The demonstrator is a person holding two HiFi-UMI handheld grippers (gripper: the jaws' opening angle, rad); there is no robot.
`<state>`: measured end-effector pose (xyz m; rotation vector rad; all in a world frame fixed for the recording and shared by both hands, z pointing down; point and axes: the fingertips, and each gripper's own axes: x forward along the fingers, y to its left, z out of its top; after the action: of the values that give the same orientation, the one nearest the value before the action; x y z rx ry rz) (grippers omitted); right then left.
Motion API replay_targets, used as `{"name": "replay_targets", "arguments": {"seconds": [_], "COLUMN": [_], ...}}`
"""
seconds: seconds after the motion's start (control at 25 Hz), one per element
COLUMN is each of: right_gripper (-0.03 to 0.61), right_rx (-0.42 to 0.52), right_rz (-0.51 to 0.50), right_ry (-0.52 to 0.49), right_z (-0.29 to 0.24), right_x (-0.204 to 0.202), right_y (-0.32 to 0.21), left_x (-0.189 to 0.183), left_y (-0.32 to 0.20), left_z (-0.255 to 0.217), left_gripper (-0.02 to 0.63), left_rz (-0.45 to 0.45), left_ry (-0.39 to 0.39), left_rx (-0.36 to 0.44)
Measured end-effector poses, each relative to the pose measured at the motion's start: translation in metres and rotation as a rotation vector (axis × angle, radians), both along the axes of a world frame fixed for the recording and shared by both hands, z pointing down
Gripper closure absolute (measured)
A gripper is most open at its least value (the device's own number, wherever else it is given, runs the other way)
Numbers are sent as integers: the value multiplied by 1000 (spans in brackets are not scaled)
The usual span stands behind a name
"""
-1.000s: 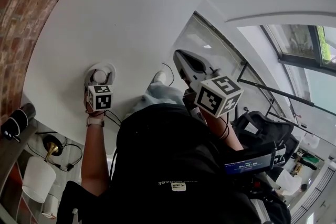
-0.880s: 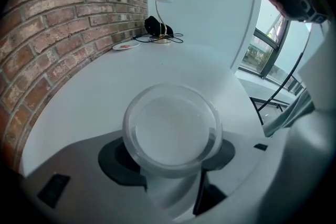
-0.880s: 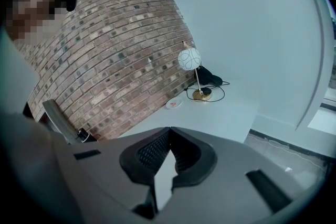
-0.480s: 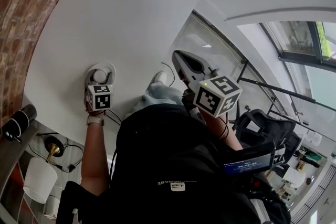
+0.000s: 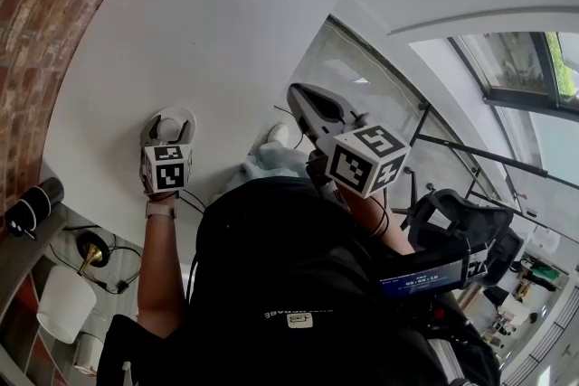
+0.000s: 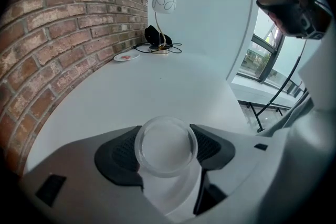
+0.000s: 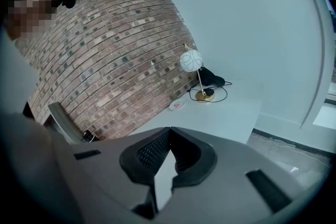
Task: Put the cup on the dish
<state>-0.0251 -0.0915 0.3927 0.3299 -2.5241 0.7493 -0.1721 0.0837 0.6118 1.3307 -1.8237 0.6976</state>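
Clear plastic cup [image 6: 165, 144]: grasped between the left gripper [image 5: 168, 126] pads, at the white dish [image 5: 175, 110] on the white table [image 5: 226, 32]. Right gripper [image 7: 168, 136]: clenched, empty.

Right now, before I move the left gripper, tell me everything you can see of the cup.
The cup is a small, translucent, plastic-looking tumbler with a round, thickened rim and a paler body tapering below. It looks empty. It sits roughly upright, mouth toward the camera, clamped at its sides between the dark ribbed pads of the left gripper. It is at the near edge of the white table; whether its base touches the tabletop cannot be told.
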Motion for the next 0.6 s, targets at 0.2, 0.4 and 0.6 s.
{"name": "replay_targets", "arguments": {"seconds": [0.2,0.4,0.6], "right_gripper": [575,575,575], "right_rx": [-5,-11,-27], "right_rz": [-19,-44,-71], "right_ry": [-19,-40,-64], "right_z": [-1,-3,-6], "right_x": [0,-1,0], "right_y": [3,6,-9], "left_x": [-1,-2,5], "left_y": [11,16,1], "left_z": [-7,-28,-57], "left_gripper": [347,347,347], "left_rz": [-22,-81,-122], "left_ry": [-18,-19,-25], "left_rx": [-1,53,97]}}
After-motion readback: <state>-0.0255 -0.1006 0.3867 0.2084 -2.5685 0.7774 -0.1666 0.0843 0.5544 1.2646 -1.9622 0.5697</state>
